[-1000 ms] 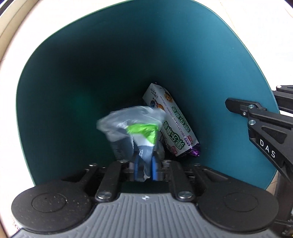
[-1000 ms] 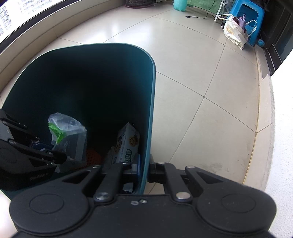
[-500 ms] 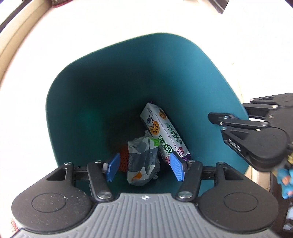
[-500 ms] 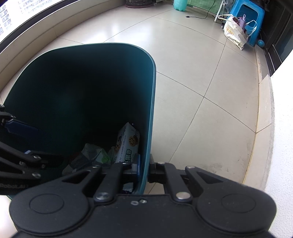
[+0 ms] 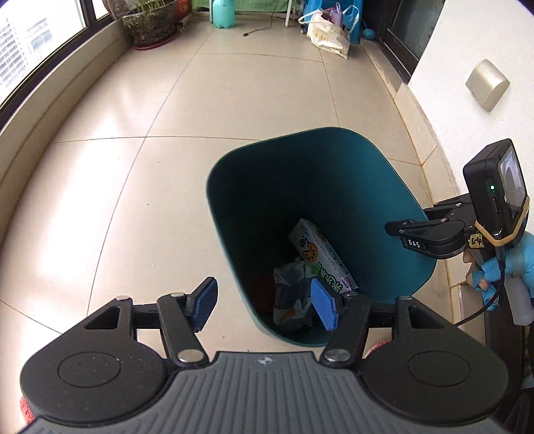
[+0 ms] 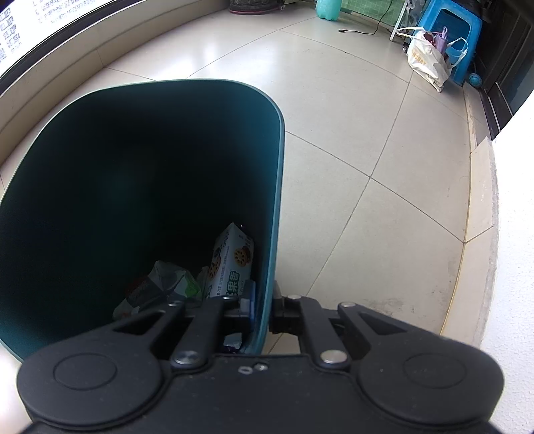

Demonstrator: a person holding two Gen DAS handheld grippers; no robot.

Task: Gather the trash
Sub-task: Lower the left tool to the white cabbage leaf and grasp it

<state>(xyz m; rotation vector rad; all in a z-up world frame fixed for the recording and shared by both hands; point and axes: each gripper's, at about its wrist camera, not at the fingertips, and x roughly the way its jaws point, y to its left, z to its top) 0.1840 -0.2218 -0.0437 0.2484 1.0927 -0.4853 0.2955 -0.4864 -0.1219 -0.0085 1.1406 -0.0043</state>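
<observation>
A teal trash bin (image 5: 367,167) stands on the tiled floor; it also shows in the right wrist view (image 6: 273,187). Inside lie a white snack box (image 5: 320,250) and a crumpled plastic wrapper (image 5: 290,300), both also seen in the right wrist view, the box (image 6: 233,263) beside the wrapper (image 6: 167,283). My left gripper (image 5: 263,303) is open and empty, raised above the bin's near rim. My right gripper (image 6: 262,303) is shut on the bin's right wall; it shows from the side in the left wrist view (image 5: 420,233).
Tiled floor (image 5: 233,100) stretches ahead. A potted plant (image 5: 150,23), a teal bottle (image 5: 223,13), a white bag (image 5: 327,33) and a blue stool (image 6: 464,43) stand at the far end. A white wall (image 5: 467,50) runs on the right, a window ledge (image 5: 50,100) on the left.
My left gripper opened and let go of the plastic wrapper, which dropped into the bin. The left gripper then rose up and back out of the bin. The right gripper kept still.
</observation>
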